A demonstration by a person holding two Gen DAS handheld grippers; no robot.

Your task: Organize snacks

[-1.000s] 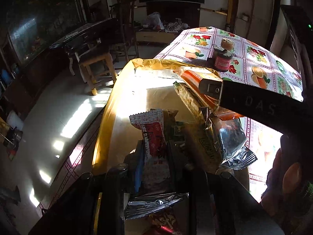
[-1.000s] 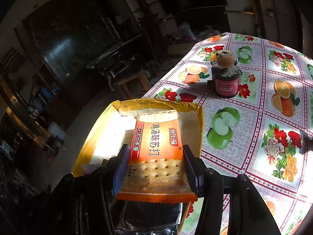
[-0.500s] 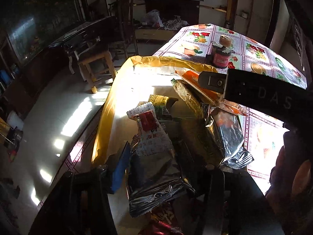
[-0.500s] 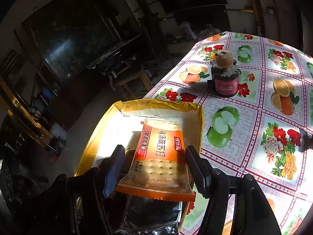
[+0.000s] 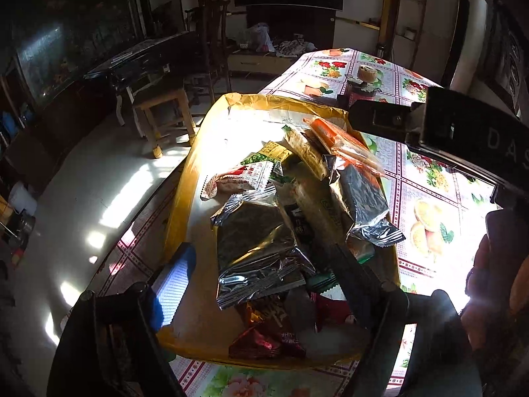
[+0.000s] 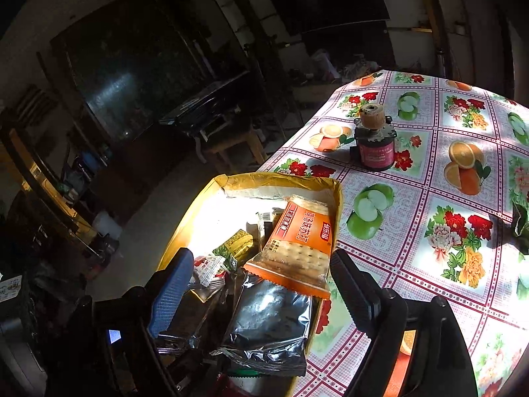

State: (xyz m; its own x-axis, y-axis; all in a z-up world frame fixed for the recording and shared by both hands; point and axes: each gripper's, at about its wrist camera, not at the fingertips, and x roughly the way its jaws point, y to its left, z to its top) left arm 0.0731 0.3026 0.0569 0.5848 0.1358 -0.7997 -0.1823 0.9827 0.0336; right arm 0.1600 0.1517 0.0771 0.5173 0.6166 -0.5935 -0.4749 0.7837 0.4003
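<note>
A shallow yellow-rimmed cardboard tray [image 5: 185, 198] [image 6: 274, 177] holds a heap of snack packets. My left gripper [image 5: 264, 284] hangs over the tray's near end with its jaws opening. A silver foil packet [image 5: 261, 258] lies loose between its fingers, not pressed. A red-and-white packet [image 5: 241, 178] rests farther in. My right gripper [image 6: 261, 287] is also opening above the heap. The orange cracker packet [image 6: 297, 248] [image 5: 344, 142] lies free on top of a silver bag [image 6: 271, 324], clear of both pads.
The tray sits at the left edge of a table with a fruit-and-flower cloth [image 6: 429, 198]. A small dark jar with a tan cap [image 6: 375, 142] stands beyond the tray. A green packet [image 6: 520, 228] lies at the far right. The right tool's black housing [image 5: 463, 132] and a hand [image 5: 496, 281] fill that side.
Both grippers widened and drew back. The left one let go of the red-and-white packet, which now lies in the tray. The right one released the orange cracker packet onto the heap.
</note>
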